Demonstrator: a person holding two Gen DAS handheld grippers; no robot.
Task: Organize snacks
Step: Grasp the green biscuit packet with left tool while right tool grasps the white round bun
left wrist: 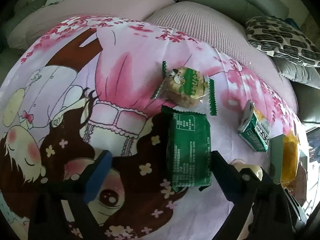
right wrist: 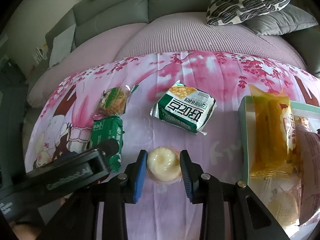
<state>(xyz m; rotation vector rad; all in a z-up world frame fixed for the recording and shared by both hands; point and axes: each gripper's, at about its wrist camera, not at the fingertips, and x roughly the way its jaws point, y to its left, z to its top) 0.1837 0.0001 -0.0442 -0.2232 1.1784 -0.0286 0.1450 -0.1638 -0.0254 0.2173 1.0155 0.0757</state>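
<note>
Right gripper [right wrist: 163, 167] clamps pale jelly cup [right wrist: 163, 163] on the pink cartoon cloth [right wrist: 180, 80]; left gripper [left wrist: 160, 166] spread wide over dark green packet [left wrist: 189, 150], not gripping; teal box [right wrist: 244, 140] right.

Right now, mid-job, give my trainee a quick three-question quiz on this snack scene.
1. True or false: the right gripper has a pale jelly cup between its fingers.
2. Multiple choice: the dark green snack packet lies A) inside the mint-green tray, B) on the printed cloth just inside the left gripper's black finger, C) on the patterned cushion.
3. Fill in: the orange-wrapped snack lies across the ____ of the mint-green tray.

Key:
1. True; the jelly cup sits between the pads, but whether they press on it is unclear.
2. B; the left gripper is open and touches nothing.
3. Rim.
</note>
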